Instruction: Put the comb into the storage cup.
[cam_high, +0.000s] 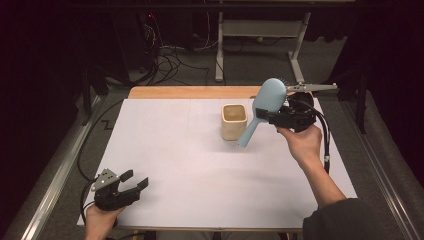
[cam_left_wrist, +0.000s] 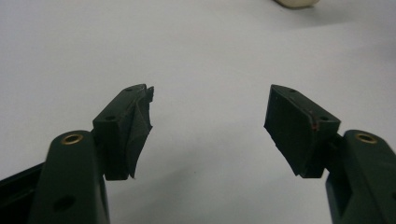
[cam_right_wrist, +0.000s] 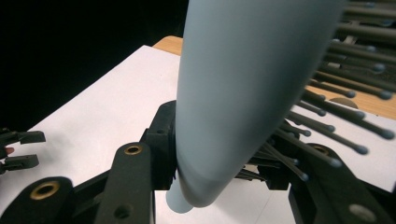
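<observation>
A light blue hairbrush (cam_high: 268, 97) hangs tilted above the table, its head up and its handle slanting down to the left, just right of a cream square cup (cam_high: 234, 121). My right gripper (cam_high: 262, 116) is shut on the brush where the head narrows into the handle. In the right gripper view the brush (cam_right_wrist: 243, 84) rises between the jaws, dark bristles sticking out to the right. My left gripper (cam_high: 135, 179) rests at the near left corner, open, with nothing between its fingers (cam_left_wrist: 133, 130).
A white sheet (cam_high: 175, 160) covers the table, with a wooden strip (cam_high: 190, 92) along the far edge. The cup's base (cam_left_wrist: 296, 2) shows far ahead in the left gripper view. Cables and a desk frame (cam_high: 260, 30) lie on the floor beyond.
</observation>
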